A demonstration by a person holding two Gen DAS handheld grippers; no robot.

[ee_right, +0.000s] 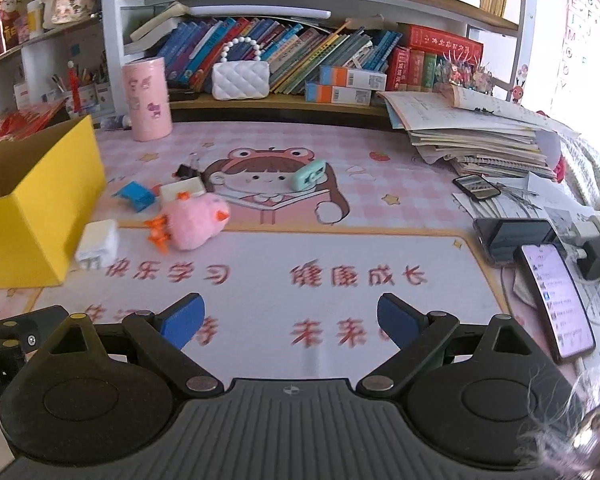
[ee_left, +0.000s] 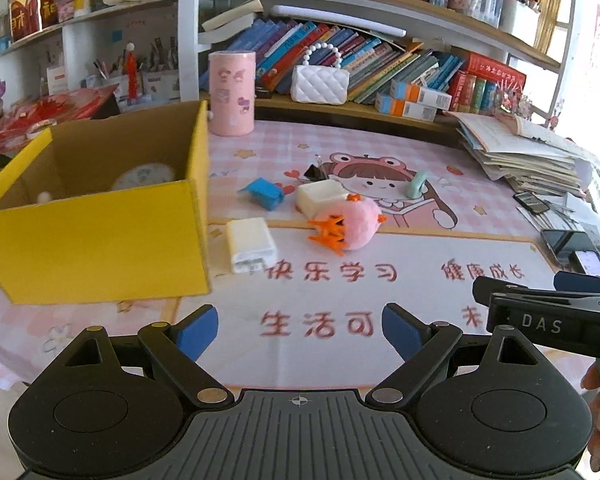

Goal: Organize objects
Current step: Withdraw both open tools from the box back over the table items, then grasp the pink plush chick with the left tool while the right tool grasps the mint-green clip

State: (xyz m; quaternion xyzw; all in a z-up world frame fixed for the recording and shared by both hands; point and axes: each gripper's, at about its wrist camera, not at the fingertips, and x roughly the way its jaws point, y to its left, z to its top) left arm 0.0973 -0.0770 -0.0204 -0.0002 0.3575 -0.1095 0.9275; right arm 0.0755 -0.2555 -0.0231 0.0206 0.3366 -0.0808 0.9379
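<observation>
A yellow cardboard box [ee_left: 96, 236] stands open at the left of the pink desk mat [ee_left: 380, 292]; a round pale item lies inside it. Right of the box lie a white charger [ee_left: 250, 244], a blue block [ee_left: 264, 193], a cream box [ee_left: 322, 197], a pink plush with orange feet [ee_left: 350, 224], a black binder clip [ee_left: 315, 172] and a mint green item [ee_left: 416, 185]. My left gripper [ee_left: 300, 330] is open and empty, well short of them. My right gripper [ee_right: 290, 322] is open and empty over the mat's near part; the plush [ee_right: 196, 220] and charger [ee_right: 98, 244] lie ahead to its left.
A pink cylinder tin [ee_left: 232, 92] and a white quilted purse [ee_left: 320, 80] stand at the back by shelves of books. A stack of papers [ee_right: 480, 136] and several phones [ee_right: 556, 300] lie at the right. The right gripper's body [ee_left: 548, 312] shows in the left wrist view.
</observation>
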